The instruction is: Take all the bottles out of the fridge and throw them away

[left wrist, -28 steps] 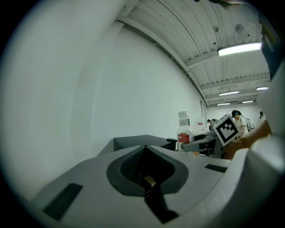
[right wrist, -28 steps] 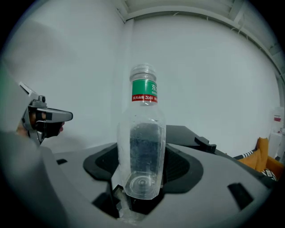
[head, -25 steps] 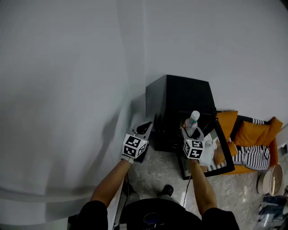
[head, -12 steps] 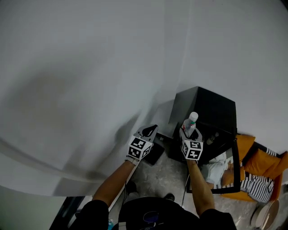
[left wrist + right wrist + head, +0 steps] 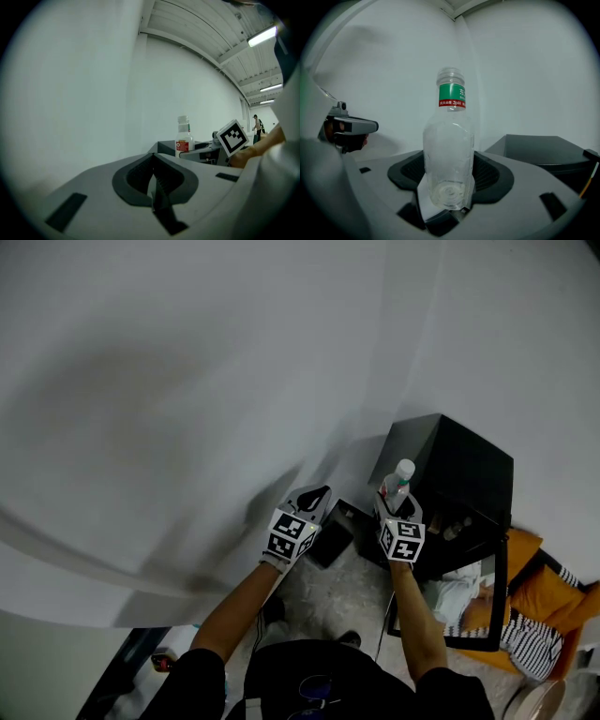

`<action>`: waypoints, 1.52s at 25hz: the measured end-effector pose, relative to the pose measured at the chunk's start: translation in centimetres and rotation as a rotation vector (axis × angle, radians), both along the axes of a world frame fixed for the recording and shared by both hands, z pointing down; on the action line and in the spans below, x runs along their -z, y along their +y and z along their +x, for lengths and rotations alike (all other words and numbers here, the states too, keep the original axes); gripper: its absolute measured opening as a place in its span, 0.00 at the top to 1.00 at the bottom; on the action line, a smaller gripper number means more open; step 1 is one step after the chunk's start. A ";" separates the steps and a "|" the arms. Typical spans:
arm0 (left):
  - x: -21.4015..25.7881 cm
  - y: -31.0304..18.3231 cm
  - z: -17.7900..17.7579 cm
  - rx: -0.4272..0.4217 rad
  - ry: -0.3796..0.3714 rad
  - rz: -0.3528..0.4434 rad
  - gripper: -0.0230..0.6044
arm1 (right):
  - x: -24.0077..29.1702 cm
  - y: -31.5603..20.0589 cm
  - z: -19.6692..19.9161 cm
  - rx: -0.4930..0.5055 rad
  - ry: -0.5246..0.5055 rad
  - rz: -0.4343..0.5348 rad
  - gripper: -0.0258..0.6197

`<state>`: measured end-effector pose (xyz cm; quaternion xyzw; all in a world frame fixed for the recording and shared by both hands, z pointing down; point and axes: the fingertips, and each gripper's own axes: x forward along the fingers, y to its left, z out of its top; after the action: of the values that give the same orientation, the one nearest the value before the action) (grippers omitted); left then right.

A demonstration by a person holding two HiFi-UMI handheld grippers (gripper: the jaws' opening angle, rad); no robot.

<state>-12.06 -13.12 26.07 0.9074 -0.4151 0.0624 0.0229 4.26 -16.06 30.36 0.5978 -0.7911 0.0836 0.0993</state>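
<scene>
Gripping a clear plastic bottle [image 5: 449, 150] low on its body, the right gripper [image 5: 448, 193] has both dark pads pressed against the bottle's sides. The bottle stands upright between them, a green and red band round its neck, and looks empty. To its left and well apart from it, the left gripper [image 5: 153, 182] has its jaws drawn fully together with nothing between them. It points roughly the same way as the other, toward the white wall [image 5: 187, 381]. In the head view both arms reach out side by side over a pale floor [image 5: 349, 601]. The held bottle is outside the fridge [image 5: 461, 470], up in front of the cabinet's near left corner. The fridge is a low black box set against the wall, and its glass door [image 5: 497, 601] is swung open toward the person. Small things sit in its dark inside, too dim to name. A flat black object [image 5: 330, 535] lies on the floor just left of the fridge. Past the open door, orange cushions [image 5: 553, 592] with a striped cloth lie at the right edge.
</scene>
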 end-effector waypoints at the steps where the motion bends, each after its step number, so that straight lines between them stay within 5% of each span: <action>1: -0.2 0.0 -0.1 0.003 -0.001 -0.003 0.96 | -0.3 0.0 -0.1 0.004 -0.001 -0.005 0.50; 9: -3.4 0.0 0.2 0.022 0.018 -0.057 0.96 | -4.3 0.2 -1.1 0.038 0.006 -0.050 0.50; 29: -22.4 1.3 -2.0 0.047 -0.007 -0.267 0.96 | -23.5 3.9 -3.5 0.052 -0.002 -0.254 0.50; 38: -27.7 1.2 -2.3 0.035 -0.021 -0.309 0.96 | -28.7 3.3 -3.9 0.046 -0.030 -0.271 0.50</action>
<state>-14.32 -11.92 53.75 0.8848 -0.4167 0.1348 0.1591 0.39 -12.79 59.03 0.5593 -0.7875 0.1960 0.1691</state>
